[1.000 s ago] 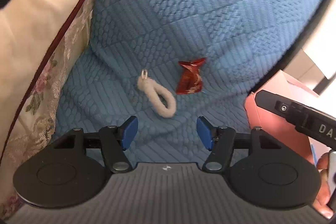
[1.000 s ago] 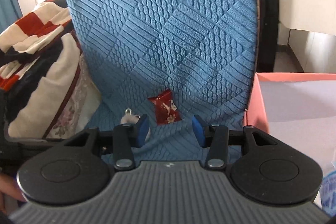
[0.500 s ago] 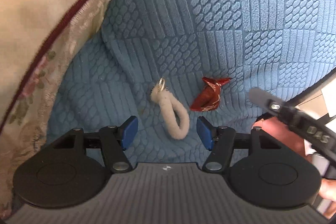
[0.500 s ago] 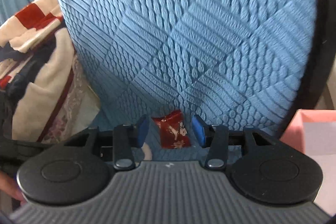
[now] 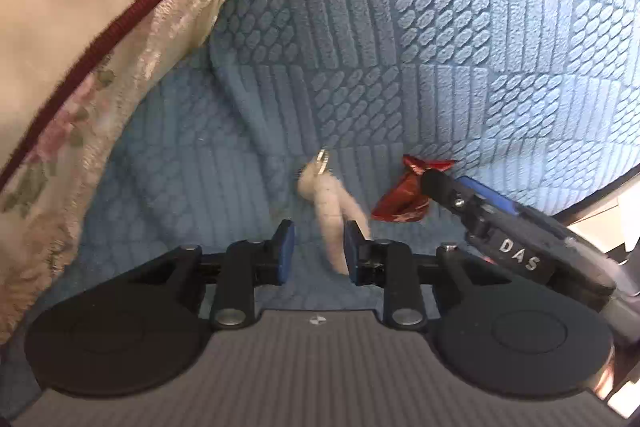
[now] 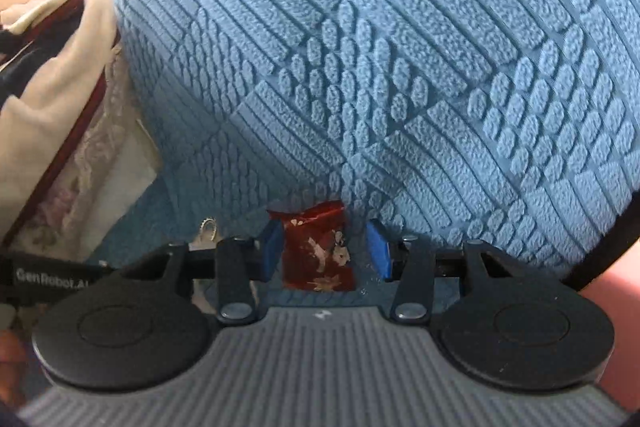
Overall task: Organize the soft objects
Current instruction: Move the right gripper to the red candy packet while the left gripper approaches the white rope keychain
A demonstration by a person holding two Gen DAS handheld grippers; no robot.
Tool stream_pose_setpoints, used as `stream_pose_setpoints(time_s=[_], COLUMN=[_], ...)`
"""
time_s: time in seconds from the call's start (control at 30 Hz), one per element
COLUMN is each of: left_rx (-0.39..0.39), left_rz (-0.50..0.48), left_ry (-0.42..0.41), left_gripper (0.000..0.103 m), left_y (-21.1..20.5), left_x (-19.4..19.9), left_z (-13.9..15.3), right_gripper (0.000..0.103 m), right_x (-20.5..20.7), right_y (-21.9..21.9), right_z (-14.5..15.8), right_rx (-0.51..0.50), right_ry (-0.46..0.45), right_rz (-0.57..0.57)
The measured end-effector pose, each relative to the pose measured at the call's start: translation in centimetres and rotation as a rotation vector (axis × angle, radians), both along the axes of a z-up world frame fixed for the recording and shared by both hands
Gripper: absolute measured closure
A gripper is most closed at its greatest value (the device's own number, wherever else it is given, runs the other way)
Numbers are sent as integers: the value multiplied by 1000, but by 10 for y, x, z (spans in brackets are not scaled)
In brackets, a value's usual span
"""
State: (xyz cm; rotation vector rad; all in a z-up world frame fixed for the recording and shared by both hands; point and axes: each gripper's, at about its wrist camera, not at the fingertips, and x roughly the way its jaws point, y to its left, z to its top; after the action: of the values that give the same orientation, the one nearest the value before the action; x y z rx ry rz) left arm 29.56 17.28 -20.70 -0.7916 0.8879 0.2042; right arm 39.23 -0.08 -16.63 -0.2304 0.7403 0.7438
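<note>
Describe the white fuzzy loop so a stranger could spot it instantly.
Start at the blue quilted cushion. At its foot lie two small things; the loop is the left one, between the left gripper pads. It is cream, fluffy, with a metal ring; its neighbour is a shiny red packet.

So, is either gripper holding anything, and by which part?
Nothing gripped yet. Jaws of the left gripper have just been closing round the fluffy loop, lower end, one pad clear; the right gripper straddles the red packet, open.

Between blue-padded black fingers (image 5: 285, 247) lies a cream fuzzy loop (image 5: 332, 211) with a silver ring. A red pouch (image 6: 316, 247) with pale flower print sits between the other fingers (image 6: 378, 247). The blanket (image 6: 360, 67) beyond is blue, embossed in ribbed and pebbled squares.
</note>
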Motion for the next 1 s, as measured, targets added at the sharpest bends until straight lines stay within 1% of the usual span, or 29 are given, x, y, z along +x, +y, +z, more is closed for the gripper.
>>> stream_pose_setpoints(time_s=[0.07,0.13,0.2,0.27,0.3,0.37,0.47,0.5,0.53,0.67,0.73,0.8,0.87,1.0], left_rx=[-8,-38,-50,-42,-38,-49,-117,-138,-148,-140,-144,-179,-209,-238], left_rz=[19,40,47,37,36,42,63,72,78,83,94,123,130,151], left_ry=[-6,-3,-6,-12,-14,-16,-11,-11,-13,-37,-56,-90,-114,-130], left_gripper=[72,72,72,74,74,74,74,74,74,74,74,74,74,74], left_y=[-2,-5,-10,-14,-15,-15,-7,-6,-5,-4,1,6,11,20], left_x=[-1,-4,-5,-4,-4,-3,-4,-5,-6,-6,-13,-17,-18,-20], left_z=[-1,-6,-9,-8,-8,-9,-16,-18,-19,-18,-14,-12,-11,-11], right_gripper=[55,55,54,48,44,44,47,56,60,63,64,64,64,64], right_x=[-1,-2,-2,-3,-4,-6,-4,-2,0,2,4,6,4,5], right_y=[3,10,18,24,28,35,36,35,34,29,26,24,21,9], right_z=[-2,-7,-14,-19,-21,-25,-29,-31,-31,-30,-28,-23,-17,-17], right_rx=[6,4,-11,-11,-13,-36,-36,-35,-30,-29,-29,-32,-28,-31], right_ry=[-1,4,32,57,55,46,39,51,64,71,71,70,70,101], right_rz=[-2,10,30,23,23,20,-10,-22,-29,-47,-53,-57,-55,-62])
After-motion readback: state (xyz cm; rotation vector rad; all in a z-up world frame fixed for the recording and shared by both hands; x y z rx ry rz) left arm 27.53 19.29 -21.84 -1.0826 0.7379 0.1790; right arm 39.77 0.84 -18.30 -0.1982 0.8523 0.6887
